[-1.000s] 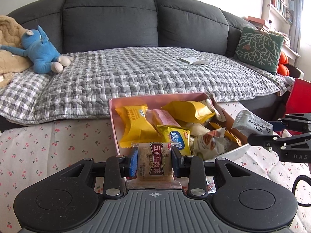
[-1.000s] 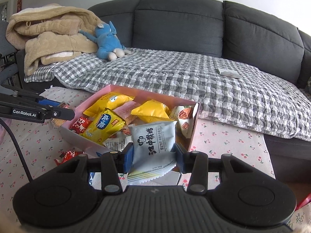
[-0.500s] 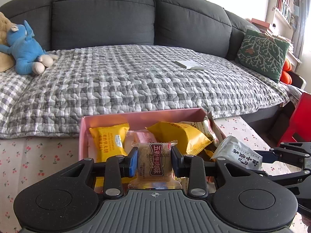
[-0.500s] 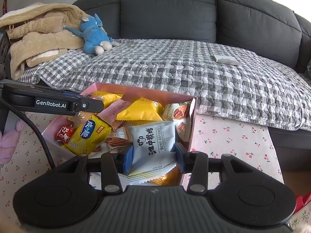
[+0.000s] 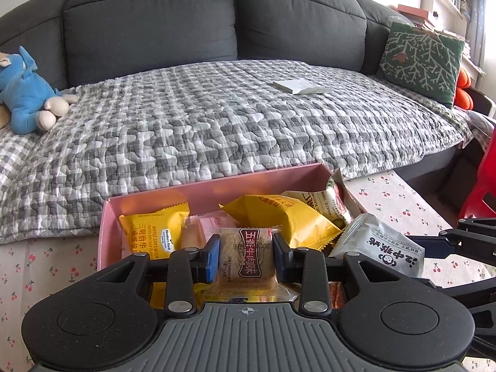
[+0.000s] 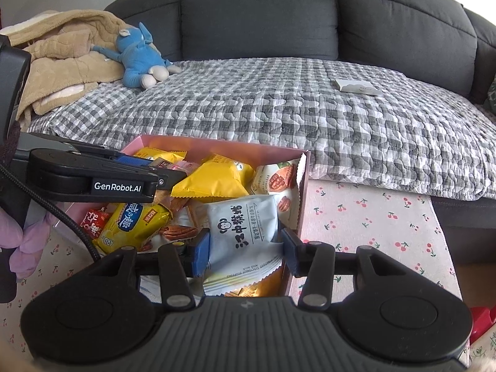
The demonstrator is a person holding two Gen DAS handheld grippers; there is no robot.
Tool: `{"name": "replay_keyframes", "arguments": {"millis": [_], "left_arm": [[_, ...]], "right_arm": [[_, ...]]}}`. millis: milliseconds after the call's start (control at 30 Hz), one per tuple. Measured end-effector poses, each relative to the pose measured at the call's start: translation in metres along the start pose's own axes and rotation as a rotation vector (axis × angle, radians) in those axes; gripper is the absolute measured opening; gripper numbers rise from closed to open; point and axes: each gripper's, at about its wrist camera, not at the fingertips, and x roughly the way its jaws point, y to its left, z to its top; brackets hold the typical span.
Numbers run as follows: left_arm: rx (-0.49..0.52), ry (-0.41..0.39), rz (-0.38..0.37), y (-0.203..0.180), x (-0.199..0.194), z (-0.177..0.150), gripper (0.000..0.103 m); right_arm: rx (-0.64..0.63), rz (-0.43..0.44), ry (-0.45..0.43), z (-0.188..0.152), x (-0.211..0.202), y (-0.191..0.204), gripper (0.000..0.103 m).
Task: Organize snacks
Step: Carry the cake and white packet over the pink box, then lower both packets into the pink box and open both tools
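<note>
Left gripper (image 5: 246,255): its jaws are clamped on a small clear-wrapped beef snack (image 5: 248,257) with a dark red label, low in the middle of the left wrist picture, over the near part of the box.
Right gripper (image 6: 245,249): its jaws are clamped on a pale blue packet (image 6: 241,235) with black writing, low in the middle of the right wrist picture, over the near right corner of the box.
Pink box (image 5: 217,186): open, on the tabletop, full of snacks.
Snacks in the box: a yellow sandwich pack (image 5: 155,232) on the left, a puffy yellow bag (image 5: 279,217) in the middle, a pecan packet (image 6: 279,183) leaning on the right wall, a yellow bag with a blue label (image 6: 133,223) and a small red packet (image 6: 94,221) lower left in the right wrist picture.
Tabletop (image 6: 356,217): covered with a white cloth with little cherries.
Sofa (image 5: 148,24): dark grey, behind the box, with a grey check blanket (image 5: 217,124) on the seat.
Blue plush toy (image 6: 139,59): lying on the blanket, upper left.
Green cushion (image 5: 421,62): upper right in the left wrist picture.
</note>
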Motion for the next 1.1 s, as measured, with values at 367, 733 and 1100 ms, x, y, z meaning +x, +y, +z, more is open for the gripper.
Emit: {"name": "replay_keyframes", "arguments": {"millis": [367,733,1100], "left_arm": [[0.008,-0.012,0.001,-0.002,-0.012,0.001,0.053],[0.004,-0.014,-0.005,-0.004,-0.04,-0.008,0.069],[0.015,-0.026,0.001,0.0,-0.082,-0.042,0.088]], "right_arm": [[0.027,-0.008,-0.015,0.002,-0.009,-0.002,0.063],[0.011,-0.007,-0.04,0.008,-0.032,0.004,0.07],[-0.024,0.001,-0.057,-0.002,-0.06,0.016,0.09]]}}
